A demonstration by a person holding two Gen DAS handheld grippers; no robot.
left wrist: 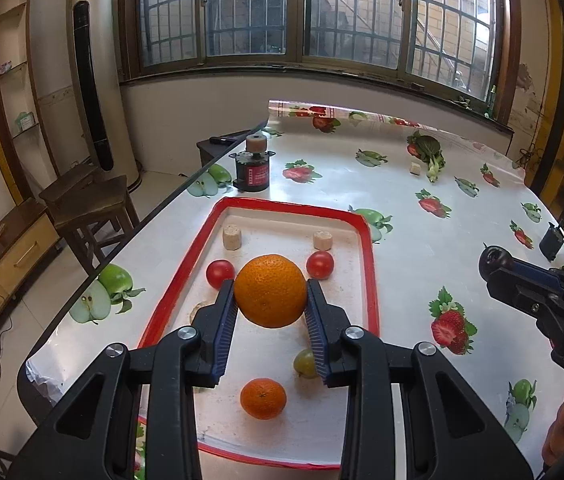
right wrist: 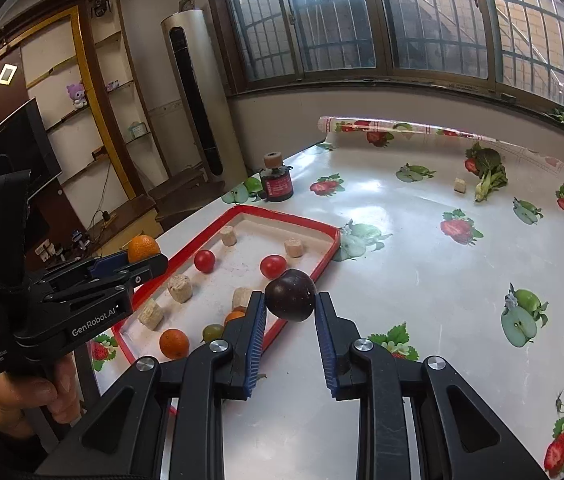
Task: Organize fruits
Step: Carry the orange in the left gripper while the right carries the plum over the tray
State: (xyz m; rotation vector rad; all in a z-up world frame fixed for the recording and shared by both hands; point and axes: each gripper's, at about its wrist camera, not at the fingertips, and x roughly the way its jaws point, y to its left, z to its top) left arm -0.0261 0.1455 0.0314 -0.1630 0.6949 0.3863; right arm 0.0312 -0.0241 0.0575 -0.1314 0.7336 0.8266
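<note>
My left gripper (left wrist: 270, 292) is shut on a large orange (left wrist: 270, 290) and holds it above the red-rimmed white tray (left wrist: 370, 264). On the tray lie two red tomatoes (left wrist: 220, 274), a smaller orange (left wrist: 263, 398) and a green grape (left wrist: 305, 363). My right gripper (right wrist: 290, 304) is shut on a dark purple plum (right wrist: 291, 295), held over the tray's right rim (right wrist: 328, 258). The left gripper with its orange (right wrist: 143, 248) shows at the left of the right wrist view. The right gripper's tip with the plum (left wrist: 496, 261) shows at the right of the left wrist view.
Several beige cork-like blocks (right wrist: 180, 288) lie on the tray. A black jar with a cork top (left wrist: 253, 166) stands behind the tray. A leafy green vegetable (left wrist: 430, 152) and a small beige cube (left wrist: 415, 169) lie far back. The table's left edge (left wrist: 130, 236) is close to the tray.
</note>
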